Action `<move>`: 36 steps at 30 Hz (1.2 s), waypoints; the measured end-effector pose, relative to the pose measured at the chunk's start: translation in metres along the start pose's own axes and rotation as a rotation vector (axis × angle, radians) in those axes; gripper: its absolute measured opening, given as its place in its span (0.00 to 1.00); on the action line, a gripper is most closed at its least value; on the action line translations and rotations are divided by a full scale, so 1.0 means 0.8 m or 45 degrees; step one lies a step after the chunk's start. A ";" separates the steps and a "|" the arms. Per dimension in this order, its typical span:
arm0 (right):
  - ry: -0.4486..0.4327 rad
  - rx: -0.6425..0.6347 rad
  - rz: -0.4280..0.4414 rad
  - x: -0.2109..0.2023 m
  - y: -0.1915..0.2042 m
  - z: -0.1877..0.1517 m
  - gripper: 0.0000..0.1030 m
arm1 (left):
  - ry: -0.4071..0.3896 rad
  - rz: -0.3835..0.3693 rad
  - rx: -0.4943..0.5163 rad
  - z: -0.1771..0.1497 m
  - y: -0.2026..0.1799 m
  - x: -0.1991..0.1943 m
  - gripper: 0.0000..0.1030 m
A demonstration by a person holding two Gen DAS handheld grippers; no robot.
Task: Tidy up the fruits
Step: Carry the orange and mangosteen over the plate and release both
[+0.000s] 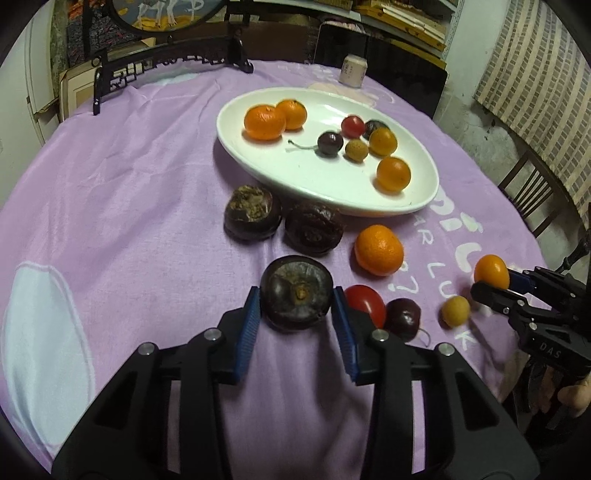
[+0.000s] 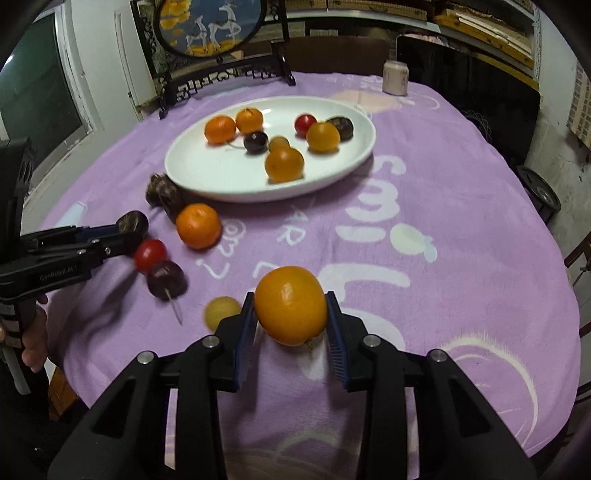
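1. Gripping a dark purple-brown fruit (image 1: pixel 296 291) between its blue pads (image 1: pixel 248 325), the left gripper (image 1: pixel 295 321) is sitting narrowed, with both pads pressing the fruit's sides; the fruit is resting at the tips, just above the purple tablecloth (image 1: pixel 129 184).
2. Clamping a small orange (image 2: pixel 291 304), the right gripper (image 2: pixel 291 325) is likewise sitting narrowed, its blue pads (image 2: pixel 334 328) touching the orange on both sides; the orange is hanging a little over the cloth, near the white lettering.
3. Lying loose on the cloth near the left gripper are a red tomato-like fruit (image 1: pixel 365 303) and a dark cherry-like fruit (image 1: pixel 403 318), touching each other; a small yellow fruit (image 1: pixel 455 311) is sitting just beside the right gripper's tips.
4. Sitting further out are a tangerine (image 1: pixel 379 250) and two more dark fruits (image 1: pixel 253 213), side by side just before the plate's near rim.
5. Holding sorted fruit already, the white oval plate (image 1: pixel 258 162) is standing in the middle of the table; two tangerines are touching each other at its left end, while small dark, red, tan and orange fruits are clustering toward its right.
6. Standing at the table's far edge are a pale jar (image 1: pixel 352 70) and a dark carved stand with a round painted screen (image 2: pixel 210 26).
7. Showing at the left edge of the right wrist view, a hand (image 2: pixel 35 343) is grasping the left gripper's handle.
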State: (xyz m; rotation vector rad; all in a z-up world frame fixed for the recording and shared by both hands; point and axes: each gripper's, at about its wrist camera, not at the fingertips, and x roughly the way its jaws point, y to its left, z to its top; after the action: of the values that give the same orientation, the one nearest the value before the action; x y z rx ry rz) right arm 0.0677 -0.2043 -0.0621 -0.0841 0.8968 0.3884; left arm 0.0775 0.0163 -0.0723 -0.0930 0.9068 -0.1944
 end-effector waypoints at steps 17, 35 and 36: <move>-0.097 -0.094 0.018 0.036 0.019 0.145 0.36 | -0.100 0.061 0.013 0.129 -0.019 0.003 0.38; -0.040 -0.112 -0.072 0.117 0.008 0.215 0.69 | -0.013 0.058 -0.069 0.219 -0.006 0.089 0.55; -0.052 -0.133 -0.097 0.106 0.011 0.212 0.70 | -0.032 0.057 -0.068 0.217 -0.005 0.080 0.58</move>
State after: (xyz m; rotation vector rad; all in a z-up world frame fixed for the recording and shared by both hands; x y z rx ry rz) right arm 0.2382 -0.1318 -0.0205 -0.2050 0.8302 0.3641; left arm 0.2526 -0.0011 -0.0149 -0.1242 0.8881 -0.1269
